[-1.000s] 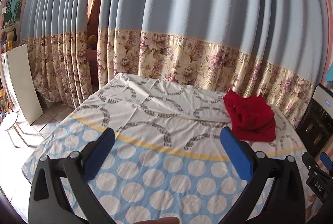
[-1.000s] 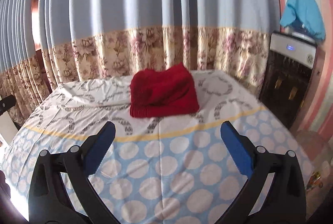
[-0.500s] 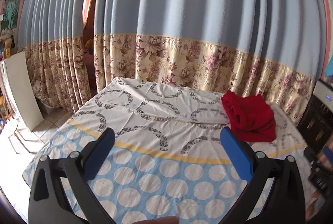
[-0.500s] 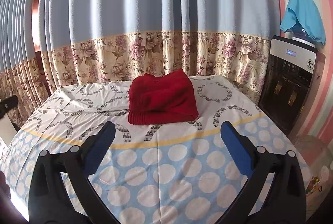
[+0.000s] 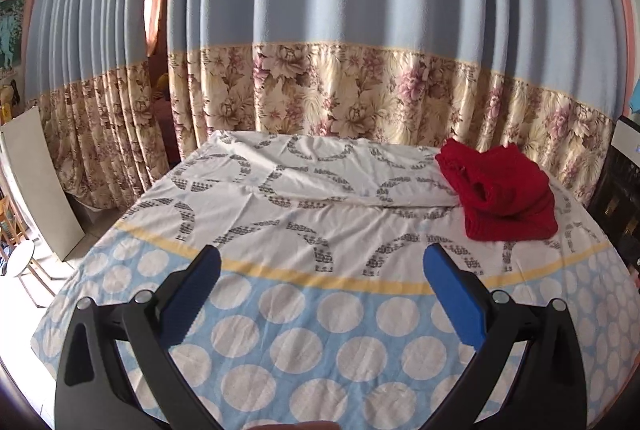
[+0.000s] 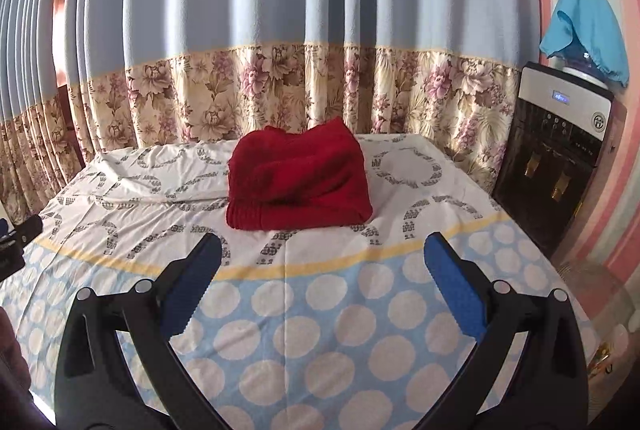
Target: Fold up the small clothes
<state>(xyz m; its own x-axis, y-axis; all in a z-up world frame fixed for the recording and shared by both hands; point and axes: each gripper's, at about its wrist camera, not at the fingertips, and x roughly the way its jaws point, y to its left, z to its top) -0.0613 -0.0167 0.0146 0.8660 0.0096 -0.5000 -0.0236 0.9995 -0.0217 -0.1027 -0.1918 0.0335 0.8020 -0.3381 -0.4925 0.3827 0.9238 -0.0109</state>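
A folded red knitted garment (image 6: 298,186) lies on the far part of the table, straight ahead in the right wrist view. In the left wrist view the same red garment (image 5: 500,198) sits at the far right. The table is covered by a patterned sheet (image 5: 320,318) with white dots on blue near me. My left gripper (image 5: 320,294) hangs open above the near part of the sheet, holding nothing. Well short of the garment, my right gripper (image 6: 320,286) is open too, with empty blue pads (image 6: 456,290).
Blue curtains with a floral hem (image 6: 280,90) hang right behind the table. A water dispenser (image 6: 556,158) with a blue cloth (image 6: 588,30) on top stands at the right. A pale board (image 5: 36,182) and a small stool (image 5: 20,262) are on the floor at the left.
Both grippers have drawn back and lifted a little from the table; the red garment looks slightly farther off. The garment itself has not moved.
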